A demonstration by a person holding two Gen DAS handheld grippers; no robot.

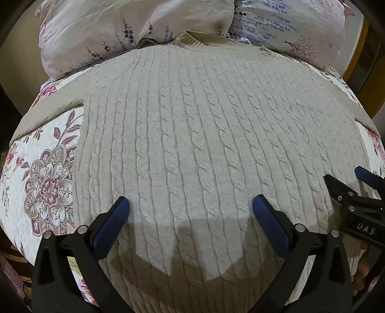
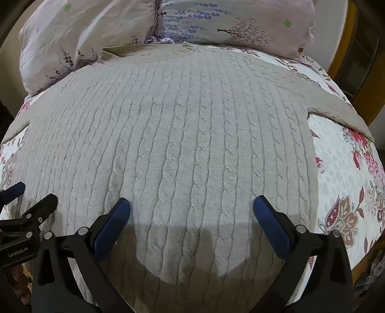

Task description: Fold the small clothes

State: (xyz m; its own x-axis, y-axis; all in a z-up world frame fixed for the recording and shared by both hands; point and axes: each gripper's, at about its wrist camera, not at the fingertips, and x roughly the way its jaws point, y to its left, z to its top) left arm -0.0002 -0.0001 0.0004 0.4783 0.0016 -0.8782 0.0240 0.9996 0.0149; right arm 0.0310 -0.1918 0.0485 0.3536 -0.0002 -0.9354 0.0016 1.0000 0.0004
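A beige cable-knit sweater (image 1: 192, 125) lies flat and face up on a floral bedspread (image 1: 48, 168), collar (image 1: 216, 41) at the far end, sleeves spread to both sides. It also fills the right wrist view (image 2: 182, 134). My left gripper (image 1: 190, 204) is open and empty, hovering over the sweater's lower part. My right gripper (image 2: 191, 203) is open and empty, also above the lower part, beside the left one. The right gripper shows at the right edge of the left wrist view (image 1: 349, 183), and the left gripper at the left edge of the right wrist view (image 2: 28, 192).
Two floral pillows (image 1: 134, 31) (image 2: 228, 21) lie at the head of the bed just past the collar. The bedspread (image 2: 341, 173) shows on both sides of the sweater. A wooden frame (image 2: 356, 72) stands at the right.
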